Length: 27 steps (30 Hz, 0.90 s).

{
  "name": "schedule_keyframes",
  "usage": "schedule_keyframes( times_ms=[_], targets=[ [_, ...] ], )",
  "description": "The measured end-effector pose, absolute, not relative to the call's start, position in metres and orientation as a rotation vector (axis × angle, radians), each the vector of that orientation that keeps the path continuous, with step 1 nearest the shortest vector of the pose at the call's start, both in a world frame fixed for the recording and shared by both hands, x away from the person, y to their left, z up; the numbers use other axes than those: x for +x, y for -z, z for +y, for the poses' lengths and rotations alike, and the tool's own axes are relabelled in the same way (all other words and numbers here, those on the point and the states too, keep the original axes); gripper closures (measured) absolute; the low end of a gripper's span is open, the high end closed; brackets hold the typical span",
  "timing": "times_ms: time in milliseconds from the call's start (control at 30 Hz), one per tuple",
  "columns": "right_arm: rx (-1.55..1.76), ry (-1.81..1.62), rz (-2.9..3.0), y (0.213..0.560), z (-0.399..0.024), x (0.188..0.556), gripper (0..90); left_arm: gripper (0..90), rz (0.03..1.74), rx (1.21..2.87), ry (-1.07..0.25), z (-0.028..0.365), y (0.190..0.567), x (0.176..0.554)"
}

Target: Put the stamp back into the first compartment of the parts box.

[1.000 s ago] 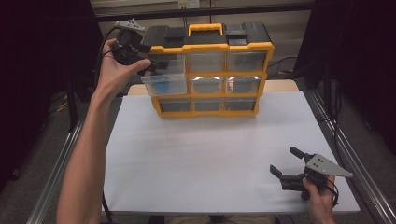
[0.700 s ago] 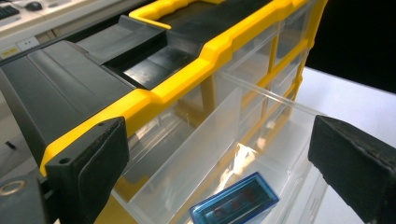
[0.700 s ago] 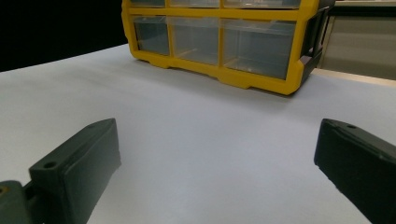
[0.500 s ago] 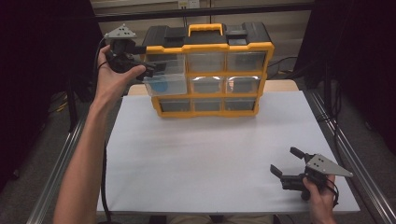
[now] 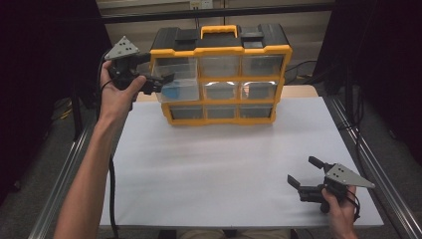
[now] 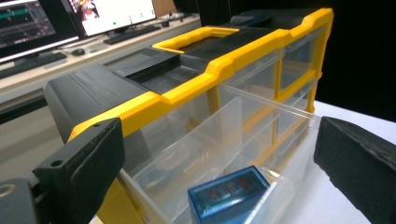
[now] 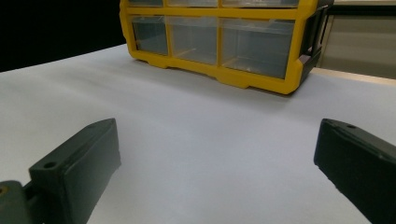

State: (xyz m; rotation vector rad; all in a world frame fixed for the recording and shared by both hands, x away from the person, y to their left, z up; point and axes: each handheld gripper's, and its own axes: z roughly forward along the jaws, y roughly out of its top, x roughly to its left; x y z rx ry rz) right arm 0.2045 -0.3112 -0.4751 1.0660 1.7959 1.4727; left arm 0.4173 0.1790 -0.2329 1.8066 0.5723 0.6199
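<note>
White table (image 5: 219, 164), organizer (image 5: 221, 74), pulled drawer (image 6: 219, 154) with blue box (image 6: 229, 193), both grippers' fingers just opened wide, empty.

- The left tool (image 6: 219, 154) has its two black jaws standing wide apart at the bottom corners, having just been opening, pressing on nothing
- Between them lies a pulled-out clear drawer (image 6: 219, 154) of the yellow and black organiser box (image 6: 187, 88)
- A small blue case (image 6: 229, 193) sits in the drawer near its front, touching neither jaw
- The box has a yellow handle (image 6: 205, 37) on top
- Behind it, monitors (image 6: 70, 18) and a keyboard (image 6: 133, 33) stand on a desk
- White table (image 6: 336, 116) shows at right
</note>
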Motion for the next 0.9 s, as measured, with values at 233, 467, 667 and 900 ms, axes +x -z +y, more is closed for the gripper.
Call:
schedule_keyframes(
  times_ms=[233, 467, 667, 900],
  targets=[
    [1.071, -1.464, 1.793, 0.474, -0.310, 0.204, 0.2, 2.0, 0.566, 1.787, -0.653, 0.185, 0.243, 0.403],
    [1.064, -1.455, 1.795, 0.474, -0.308, 0.205, 0.1, 1.9, 0.605, 1.741, -0.679, 0.191, 0.260, 0.391],
    [1.060, -1.459, 1.798, 0.474, -0.309, 0.205, 0.1, 2.0, 0.609, 1.722, -0.688, 0.191, 0.273, 0.383],
    [1.062, -1.464, 1.796, 0.474, -0.309, 0.204, 0.1, 2.0, 0.615, 1.689, -0.680, 0.191, 0.288, 0.375]
  ],
)
